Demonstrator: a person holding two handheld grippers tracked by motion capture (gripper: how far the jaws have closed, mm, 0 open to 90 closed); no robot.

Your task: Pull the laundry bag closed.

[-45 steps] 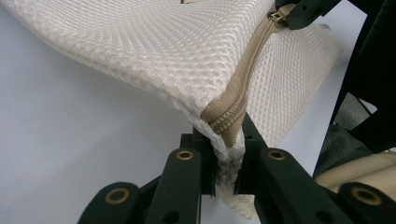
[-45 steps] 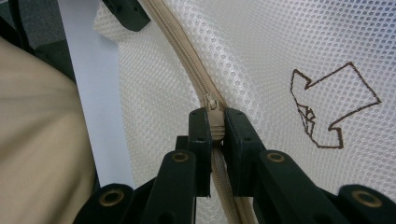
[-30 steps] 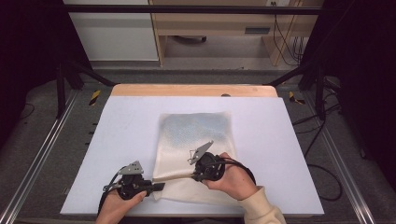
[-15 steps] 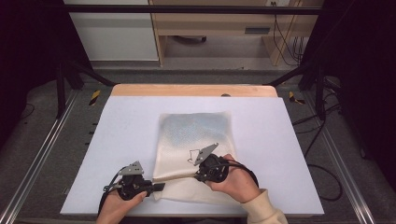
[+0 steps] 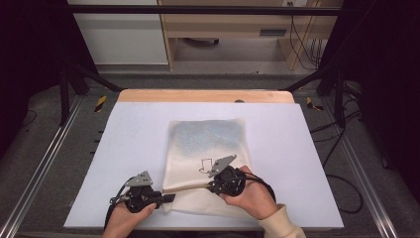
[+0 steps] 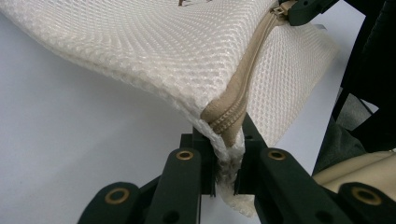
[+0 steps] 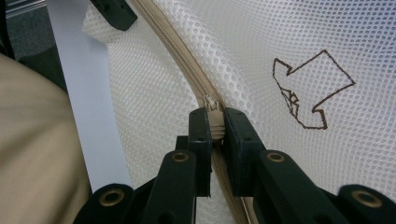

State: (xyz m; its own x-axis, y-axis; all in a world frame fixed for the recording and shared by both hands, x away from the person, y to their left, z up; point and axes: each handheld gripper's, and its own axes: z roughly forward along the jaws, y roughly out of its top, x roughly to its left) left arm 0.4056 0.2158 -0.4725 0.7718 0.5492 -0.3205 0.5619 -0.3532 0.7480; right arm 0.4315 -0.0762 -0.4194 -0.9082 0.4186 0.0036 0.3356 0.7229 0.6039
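A white mesh bag (image 5: 208,139) with a beige zipper (image 5: 185,187) lies on the white table (image 5: 138,134). My left gripper (image 5: 170,198) is shut on the bag's near left corner, at the zipper's end (image 6: 227,122). The right gripper (image 5: 210,187) is shut on the zipper pull (image 7: 212,106), partway along the zipper (image 7: 173,42). Beside the right gripper (image 7: 214,122), a brown arrow outline (image 7: 310,88) is printed on the mesh. In the left gripper view the bag (image 6: 140,46) rises off the table and the zipper (image 6: 243,79) runs away toward the right gripper (image 6: 303,7). The left gripper (image 6: 226,140) pinches the fabric tightly.
A wooden strip (image 5: 203,95) borders the table's far edge. Metal rails (image 5: 39,168) run along both sides, with cables (image 5: 341,178) on the floor at the right. A beige sleeve (image 7: 32,140) is near the right gripper.
The right gripper has slid a little to the right along the zipper with the pull. The left gripper has stayed put on the bag's corner.
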